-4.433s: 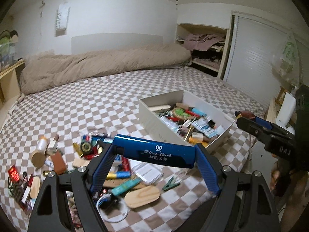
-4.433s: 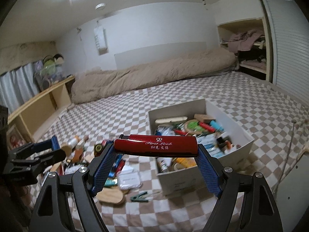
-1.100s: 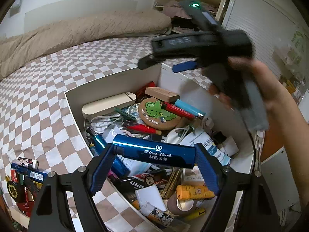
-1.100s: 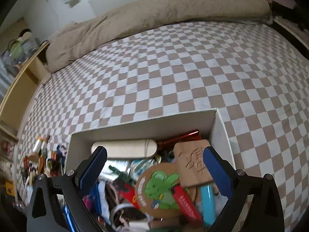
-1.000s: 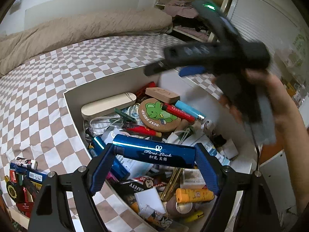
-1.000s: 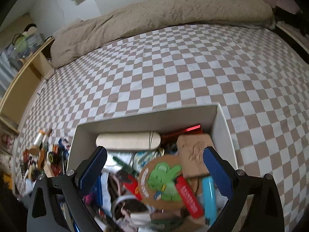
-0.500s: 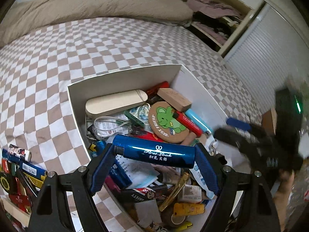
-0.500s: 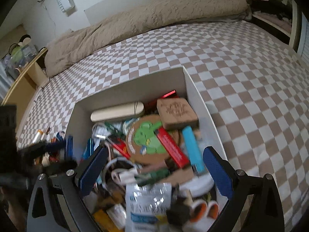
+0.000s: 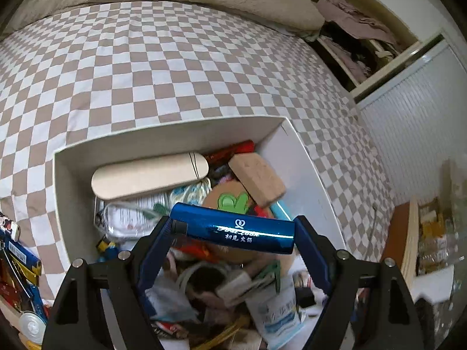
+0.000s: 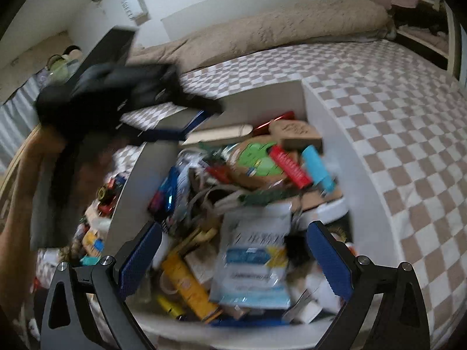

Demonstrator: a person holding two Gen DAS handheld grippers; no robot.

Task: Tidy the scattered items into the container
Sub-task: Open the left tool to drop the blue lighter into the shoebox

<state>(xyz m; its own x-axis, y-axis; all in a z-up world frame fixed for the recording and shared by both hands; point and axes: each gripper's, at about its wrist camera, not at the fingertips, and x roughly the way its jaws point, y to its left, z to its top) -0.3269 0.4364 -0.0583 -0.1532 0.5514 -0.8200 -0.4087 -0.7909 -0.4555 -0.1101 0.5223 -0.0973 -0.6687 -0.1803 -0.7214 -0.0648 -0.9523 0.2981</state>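
Observation:
My left gripper [image 9: 232, 232] is shut on a shiny blue lighter [image 9: 233, 230], held crosswise over the white box [image 9: 318, 180]. The box is full of small items: a beige case [image 9: 149, 176], a tan block [image 9: 256, 176], a green-print coaster [image 9: 230, 201]. My right gripper [image 10: 232, 258] is open and empty above the near end of the same box [image 10: 370, 192]. In the right wrist view the left gripper [image 10: 186, 122] shows blurred over the box's far left wall. A red lighter [image 10: 289, 166] lies in the box beside a light blue one [image 10: 316, 167].
The box sits on a checkered bedspread [image 9: 175, 67]. Loose packets and small items [image 9: 17, 259] lie left of the box, also in the right wrist view [image 10: 96, 201]. A beige duvet [image 10: 277, 26] lies at the bed's far end. Shelves [image 9: 359, 43] stand at right.
The right gripper dropped the red lighter into the box earlier and has pulled back to the box's near end. The left gripper has carried the blue lighter further over the box.

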